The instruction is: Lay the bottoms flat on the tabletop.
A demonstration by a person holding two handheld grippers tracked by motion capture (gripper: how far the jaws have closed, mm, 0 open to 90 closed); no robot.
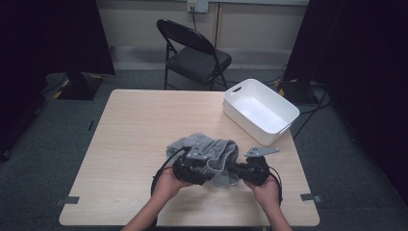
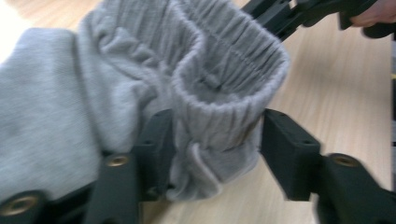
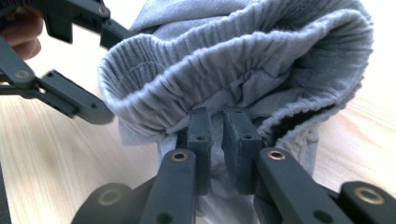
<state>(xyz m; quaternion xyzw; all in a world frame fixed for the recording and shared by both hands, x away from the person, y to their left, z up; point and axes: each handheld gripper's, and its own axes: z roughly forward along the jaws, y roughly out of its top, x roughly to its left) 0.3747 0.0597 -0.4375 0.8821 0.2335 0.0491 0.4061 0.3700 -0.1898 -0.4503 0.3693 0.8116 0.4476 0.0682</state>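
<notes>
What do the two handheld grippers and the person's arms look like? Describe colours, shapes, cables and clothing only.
Both the left gripper and right gripper are black, with blocky flat-faced jaws on jointed bars pinned by brass-coloured rivets. Each carries a grey three-cornered plate on top. A black cable loops from the left one, and another trails from the right. The forearms are bare, with no sleeves in sight.

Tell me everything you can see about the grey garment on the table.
The grey garment looks like soft knit cloth with a gathered, ribbed elastic band. It lies crumpled near the front of the wooden table, the band lifted open. The right gripper pinches the band; the left gripper has a fold between its open fingers.
</notes>
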